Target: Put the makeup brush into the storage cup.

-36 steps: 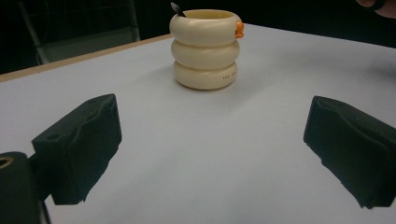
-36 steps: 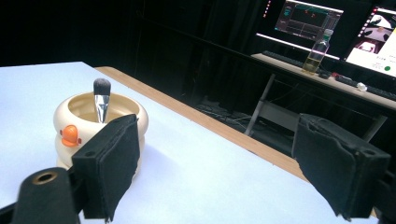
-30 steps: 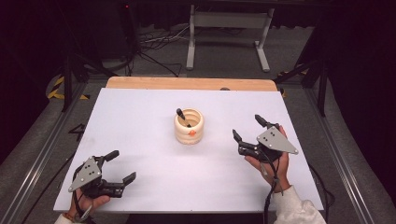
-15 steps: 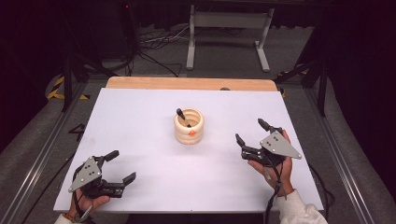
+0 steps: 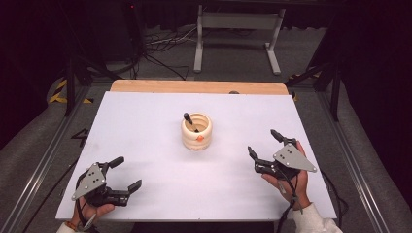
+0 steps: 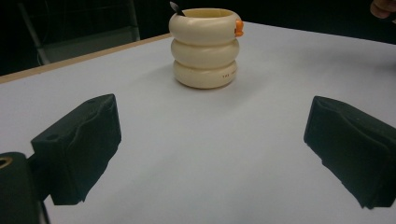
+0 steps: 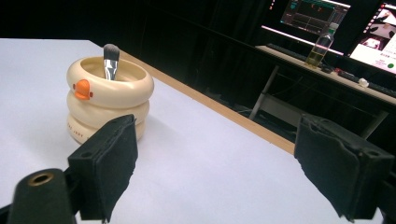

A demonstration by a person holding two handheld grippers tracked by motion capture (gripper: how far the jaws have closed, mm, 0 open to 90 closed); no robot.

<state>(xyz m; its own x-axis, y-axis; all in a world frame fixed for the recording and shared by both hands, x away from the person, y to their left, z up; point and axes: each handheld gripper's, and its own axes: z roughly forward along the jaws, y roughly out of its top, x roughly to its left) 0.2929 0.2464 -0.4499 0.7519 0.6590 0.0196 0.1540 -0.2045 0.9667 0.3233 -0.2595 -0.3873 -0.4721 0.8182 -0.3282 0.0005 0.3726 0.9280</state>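
A cream ribbed cup (image 5: 197,132) with an orange beak stands upright at the middle of the white table (image 5: 145,121). A dark-tipped brush (image 5: 189,120) leans inside it. The cup (image 6: 205,46) lies ahead of my left gripper's jaws, and the cup (image 7: 108,103) and brush (image 7: 110,60) are at the left in the right gripper view. My left gripper (image 5: 127,174) rests near the front left corner, open and empty. At the front right, my right gripper (image 5: 264,143) is held open, nothing between its jaws, well apart from the cup.
A wooden strip (image 5: 199,87) edges the far side of the table. Beyond it stand a metal frame (image 5: 238,34) and floor cables. A desk with monitors (image 7: 317,11) and a bottle (image 7: 320,49) is in the right gripper view.
My right gripper has drifted a little toward the near right edge of the table. The left gripper and the cup have stayed put.
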